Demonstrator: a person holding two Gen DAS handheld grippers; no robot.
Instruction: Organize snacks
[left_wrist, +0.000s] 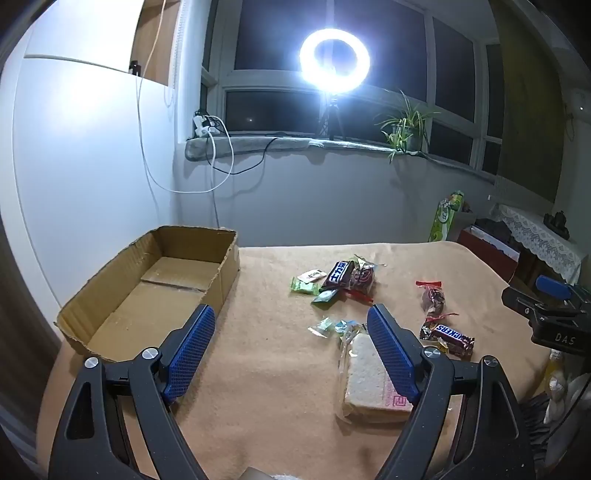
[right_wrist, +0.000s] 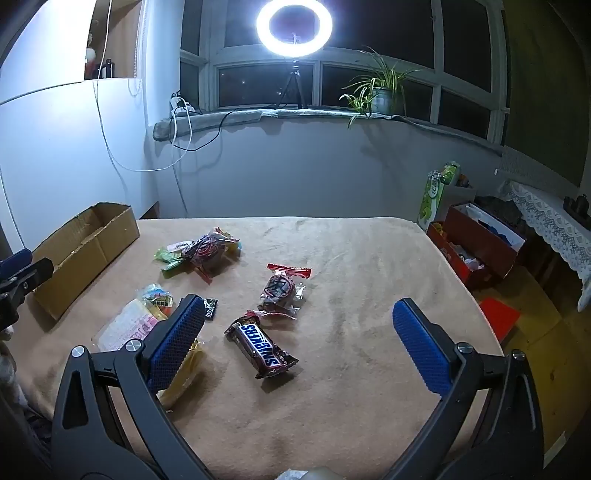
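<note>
Beige table cloth (right_wrist: 369, 258), left gripper (left_wrist: 291, 323) and right gripper (right_wrist: 295, 314) both spread wide, wafer pack (left_wrist: 365, 373) (half hidden behind a finger).

Free room and obstacles on the bench (right_wrist: 369, 258). A bare strip of cloth runs between the open cardboard box (left_wrist: 155, 291) at 9 o'clock and the snack pile (left_wrist: 340, 282) at 12 o'clock. The 3 o'clock half of the bench lies clear. Wrapped bread (left_wrist: 369, 380), small candies (left_wrist: 334, 326) and the Snickers bar (right_wrist: 262, 349) crowd the middle. The box interior stands open from above.
</note>
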